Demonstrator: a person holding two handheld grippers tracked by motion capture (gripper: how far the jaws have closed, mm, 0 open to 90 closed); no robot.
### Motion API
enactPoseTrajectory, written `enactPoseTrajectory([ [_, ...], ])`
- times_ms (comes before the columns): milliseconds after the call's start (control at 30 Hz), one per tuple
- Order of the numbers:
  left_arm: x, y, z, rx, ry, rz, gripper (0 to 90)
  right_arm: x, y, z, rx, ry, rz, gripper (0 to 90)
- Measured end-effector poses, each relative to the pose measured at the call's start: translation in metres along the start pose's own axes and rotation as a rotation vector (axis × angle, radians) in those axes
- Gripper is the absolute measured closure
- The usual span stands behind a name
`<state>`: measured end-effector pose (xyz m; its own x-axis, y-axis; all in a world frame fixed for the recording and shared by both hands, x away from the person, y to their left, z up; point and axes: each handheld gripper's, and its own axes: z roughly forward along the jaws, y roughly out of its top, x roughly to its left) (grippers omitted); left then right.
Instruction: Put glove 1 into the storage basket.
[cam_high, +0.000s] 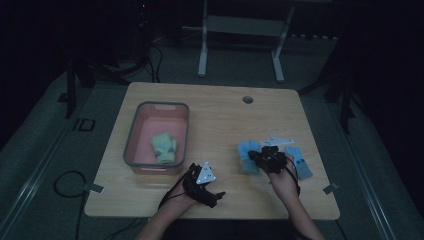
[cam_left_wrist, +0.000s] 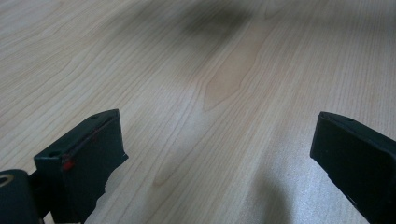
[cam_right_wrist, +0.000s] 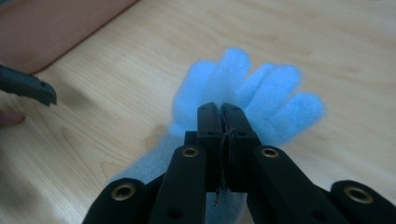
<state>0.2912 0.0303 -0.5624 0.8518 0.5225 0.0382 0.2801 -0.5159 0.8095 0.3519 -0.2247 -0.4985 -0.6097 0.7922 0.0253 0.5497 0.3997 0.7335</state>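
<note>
A light blue glove (cam_high: 246, 152) lies on the wooden table (cam_high: 220, 120), right of centre, fingers spread. My right gripper (cam_high: 256, 157) rests on it. In the right gripper view the jaws are pressed together over the glove's palm (cam_right_wrist: 261, 88), and my right gripper (cam_right_wrist: 220, 109) looks shut on its fabric. A second blue glove (cam_high: 301, 165) lies just right of that hand. My left gripper (cam_high: 217, 196) is near the front edge. It stands open (cam_left_wrist: 215, 135) over bare wood, with nothing between its fingers.
A pink bin with a grey rim (cam_high: 131, 135) stands at the table's left and holds a pale green glove (cam_high: 165, 146). The bin's wall (cam_right_wrist: 56, 28) lies close to the blue glove. A round hole (cam_high: 247, 99) marks the far edge. A cable (cam_high: 65, 182) loops on the floor.
</note>
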Motion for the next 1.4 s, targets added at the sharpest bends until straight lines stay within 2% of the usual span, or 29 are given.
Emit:
enactPoseTrajectory([
  [133, 0.0, 0.0, 0.0, -0.002, 0.0, -0.001, 3.1, 0.002, -0.009, 0.016, 0.037, 0.011, 0.002, 87.1],
  [267, 0.0, 0.0, 0.0, 0.0, -0.002, 0.002, 3.1, -0.001, -0.012, 0.028, 0.06, 0.009, 0.012, 86.4],
  [300, -0.001, 0.0, 0.0, 0.003, 0.001, 0.005, 3.1, -0.002, -0.013, 0.03, 0.064, -0.001, 0.001, 85.6],
  [433, 0.0, -0.001, 0.0, 0.003, 0.003, 0.004, 3.1, -0.004, -0.02, 0.04, 0.101, -0.007, 0.004, 73.4],
  [533, 0.0, 0.0, 0.0, 0.003, 0.002, 0.004, 3.1, -0.005, -0.025, 0.043, 0.101, 0.003, 0.005, 72.4],
  [733, 0.0, -0.001, 0.001, 0.008, 0.002, 0.008, 3.1, -0.007, -0.019, 0.032, 0.075, 0.011, 0.003, 68.4],
  [900, 0.0, -0.001, 0.001, 0.004, -0.003, 0.002, 3.1, -0.015, -0.014, 0.019, 0.05, 0.005, -0.012, 63.6],
  [1200, 0.001, -0.001, 0.001, 0.007, 0.005, 0.008, 3.1, -0.045, -0.02, -0.006, 0.024, -0.013, -0.038, 63.0],
  [1400, 0.001, -0.002, 0.001, 0.01, 0.002, 0.008, 3.1, -0.072, -0.028, -0.024, 0.021, -0.042, -0.025, 63.1],
])
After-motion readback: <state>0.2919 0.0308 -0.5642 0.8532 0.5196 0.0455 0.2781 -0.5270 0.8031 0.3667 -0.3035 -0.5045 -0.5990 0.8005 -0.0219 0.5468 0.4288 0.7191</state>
